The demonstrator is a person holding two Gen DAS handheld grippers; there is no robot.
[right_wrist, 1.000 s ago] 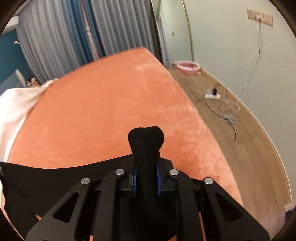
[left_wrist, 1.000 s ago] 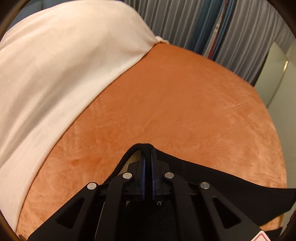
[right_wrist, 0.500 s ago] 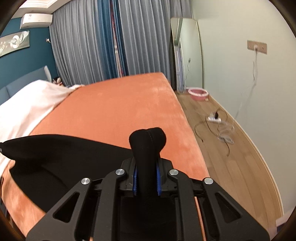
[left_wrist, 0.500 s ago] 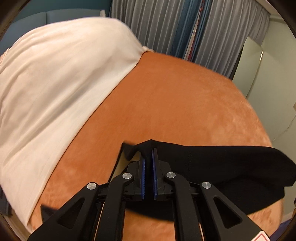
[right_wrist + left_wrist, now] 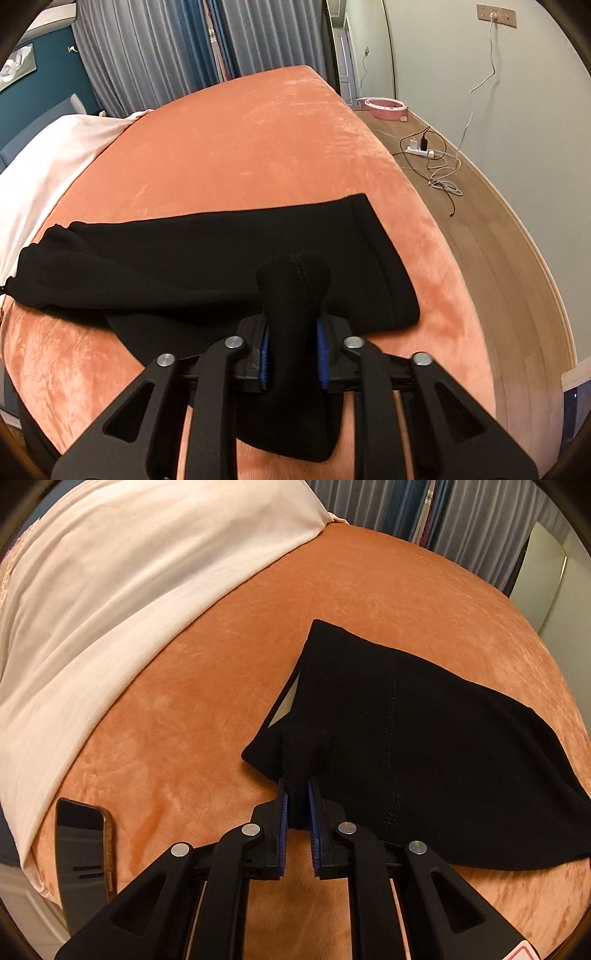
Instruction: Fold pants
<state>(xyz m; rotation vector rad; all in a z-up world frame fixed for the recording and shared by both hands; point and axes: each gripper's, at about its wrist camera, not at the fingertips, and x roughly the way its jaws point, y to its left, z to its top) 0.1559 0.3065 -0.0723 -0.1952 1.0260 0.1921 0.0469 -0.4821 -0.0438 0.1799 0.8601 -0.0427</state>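
Observation:
The black pants (image 5: pixel 424 738) lie folded on the orange bed cover (image 5: pixel 221 686). My left gripper (image 5: pixel 298 794) is shut on a pinch of the pants' near left edge, low over the cover. In the right wrist view the pants (image 5: pixel 207 258) stretch across the bed from left to right. My right gripper (image 5: pixel 291 332) is shut on a thick bunch of the black fabric that sticks up between its fingers.
A white duvet (image 5: pixel 122 590) covers the left part of the bed. A dark phone (image 5: pixel 83 845) lies on the cover at the near left. The bed's right edge drops to a wooden floor (image 5: pixel 491 236) with a power strip and cables (image 5: pixel 432 155). Curtains (image 5: pixel 155 51) hang behind.
Both grippers have carried the held edge forward and down. The pants, hanging in the air half a second ago, now lie folded over on the cover. The phone has come into view.

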